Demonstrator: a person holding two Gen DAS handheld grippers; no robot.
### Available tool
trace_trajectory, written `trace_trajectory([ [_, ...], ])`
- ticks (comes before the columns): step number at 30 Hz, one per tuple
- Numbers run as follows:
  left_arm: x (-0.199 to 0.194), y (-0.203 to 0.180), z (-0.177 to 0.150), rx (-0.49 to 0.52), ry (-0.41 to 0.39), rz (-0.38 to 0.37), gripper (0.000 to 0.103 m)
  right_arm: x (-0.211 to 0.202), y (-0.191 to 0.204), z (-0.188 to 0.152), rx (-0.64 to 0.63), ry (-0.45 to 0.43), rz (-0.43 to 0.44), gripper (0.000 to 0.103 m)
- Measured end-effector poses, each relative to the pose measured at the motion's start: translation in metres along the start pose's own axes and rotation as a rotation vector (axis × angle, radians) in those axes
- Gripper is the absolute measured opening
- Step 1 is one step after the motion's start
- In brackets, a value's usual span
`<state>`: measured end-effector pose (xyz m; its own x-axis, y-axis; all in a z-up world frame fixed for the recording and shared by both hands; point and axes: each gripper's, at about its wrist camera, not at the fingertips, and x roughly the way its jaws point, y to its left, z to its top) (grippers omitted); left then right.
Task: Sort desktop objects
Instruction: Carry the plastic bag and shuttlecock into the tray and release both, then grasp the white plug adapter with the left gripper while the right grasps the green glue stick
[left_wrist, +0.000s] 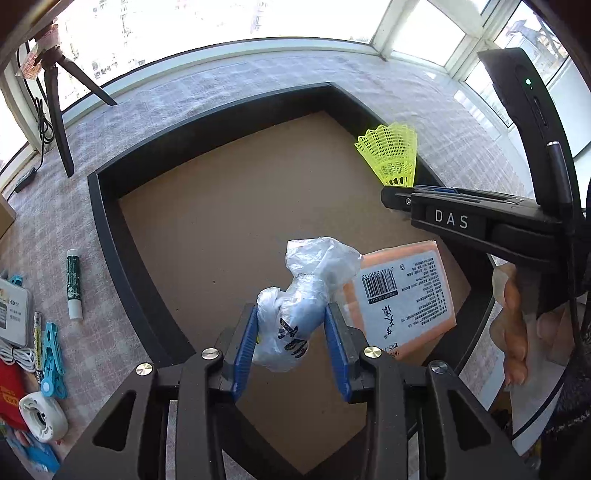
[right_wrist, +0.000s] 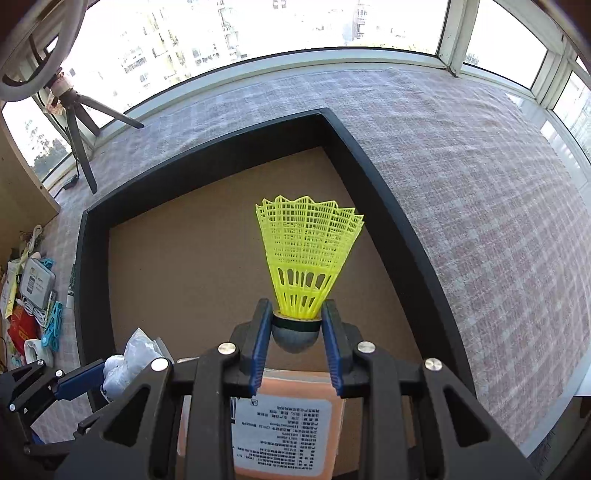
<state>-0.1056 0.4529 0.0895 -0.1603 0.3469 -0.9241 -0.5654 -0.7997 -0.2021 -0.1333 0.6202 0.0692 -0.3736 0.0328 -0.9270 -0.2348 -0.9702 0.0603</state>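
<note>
Both claws hover loaded over the black tray: left claw pinching a crumpled plastic bag, right claw pinching the yellow shuttlecock at twelve o'clock, whose rounded cork could squirt free.

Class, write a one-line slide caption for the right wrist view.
Right gripper holds a yellow shuttlecock by its cork above the black tray.

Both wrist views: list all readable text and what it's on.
"DAS": on the right gripper body, left wrist view.
Orange pack label: barcode and Chinese print, digits too small to read.
Plastic bag in the left gripper: dark print, crumpled, unreadable.
Shuttlecock: no text.
</note>
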Motion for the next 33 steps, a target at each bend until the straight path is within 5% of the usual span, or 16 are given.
trace_trajectory([
  [2, 0.004, -0.004, 0.001, 0.009, 0.012, 0.003, 0.050, 0.003, 0.000, 0.002, -0.004, 0.005, -0.008, 0.028],
  [3, 0.001, -0.007, -0.001, 0.009, 0.005, 0.009, 0.060, 0.005, 0.001, 0.003, -0.006, 0.016, -0.019, 0.037],
  [5, -0.003, -0.009, -0.002, 0.035, -0.018, 0.020, 0.065, 0.003, 0.003, 0.004, -0.005, 0.003, -0.028, 0.049],
  [14, -0.039, 0.033, -0.019, -0.031, -0.057, 0.086, 0.065, -0.025, 0.048, 0.012, -0.106, -0.058, 0.037, 0.051],
  [23, -0.086, 0.134, -0.075, -0.155, -0.063, 0.251, 0.065, -0.054, 0.148, 0.008, -0.304, -0.055, 0.216, 0.051],
  [33, -0.098, 0.213, -0.132, -0.328, 0.011, 0.276, 0.041, -0.018, 0.244, -0.002, -0.414, 0.055, 0.286, 0.040],
])
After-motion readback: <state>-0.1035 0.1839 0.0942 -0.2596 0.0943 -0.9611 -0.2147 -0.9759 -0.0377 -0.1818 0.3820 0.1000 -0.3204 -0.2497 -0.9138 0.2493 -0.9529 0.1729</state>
